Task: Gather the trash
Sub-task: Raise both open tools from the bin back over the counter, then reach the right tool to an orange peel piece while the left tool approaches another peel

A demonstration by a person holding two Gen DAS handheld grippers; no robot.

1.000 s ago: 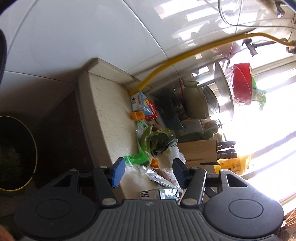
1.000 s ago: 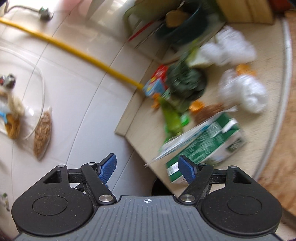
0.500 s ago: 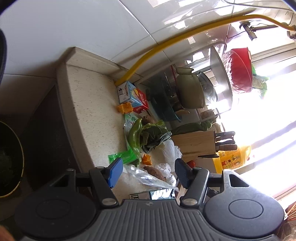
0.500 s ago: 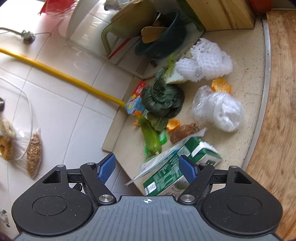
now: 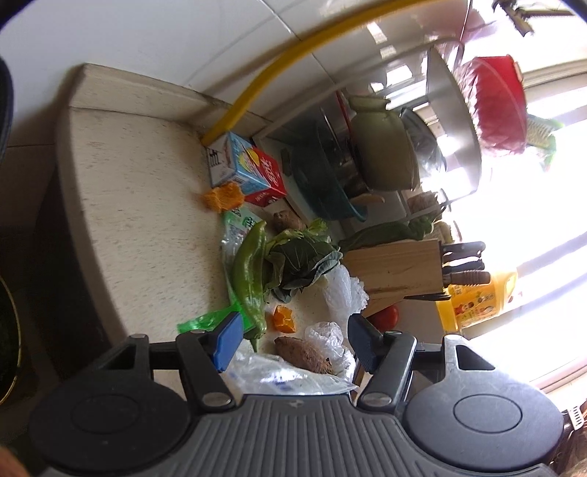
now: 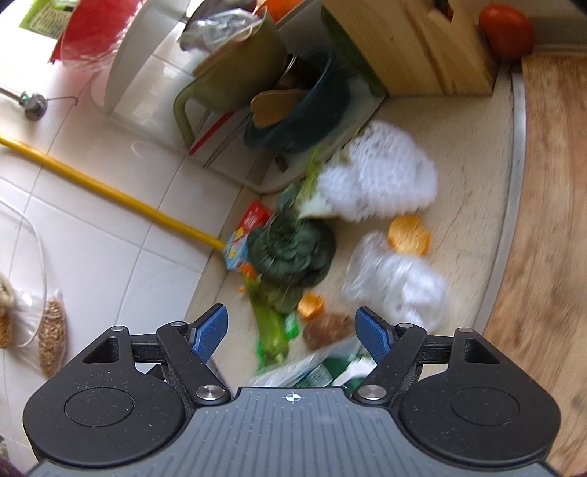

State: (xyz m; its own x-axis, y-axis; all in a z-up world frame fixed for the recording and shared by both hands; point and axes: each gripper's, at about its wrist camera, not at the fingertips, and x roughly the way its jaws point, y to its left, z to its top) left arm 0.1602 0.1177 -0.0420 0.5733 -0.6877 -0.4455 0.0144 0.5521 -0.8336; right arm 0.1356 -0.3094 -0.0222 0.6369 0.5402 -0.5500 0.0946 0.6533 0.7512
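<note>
Litter is heaped on a beige counter (image 5: 139,205): a blue and red carton (image 5: 245,168) by the wall, orange peel (image 5: 222,196), a green wrapper (image 5: 205,321), a clear plastic bag (image 5: 286,374), white foam netting (image 6: 378,183) and a crumpled clear bag (image 6: 396,282). A green milk carton (image 6: 323,370) lies right under my right gripper (image 6: 291,330). Both grippers are open and hold nothing. My left gripper (image 5: 293,341) hovers over the clear bag and a brown sweet potato (image 5: 302,354).
A green pepper (image 5: 251,271), leafy greens (image 5: 304,260) and a tomato (image 6: 506,31) lie among the litter. A knife block (image 5: 396,268), a teal bowl (image 6: 297,113), an olive pot (image 5: 385,146), a yellow oil bottle (image 5: 480,297) and a yellow hose (image 5: 293,55) stand behind. A dark bin (image 5: 7,330) sits left, below the counter.
Both grippers have moved in over the counter toward the heap. The milk carton has slid down under the right gripper. The bin has drifted out to the left edge. Jaws unchanged.
</note>
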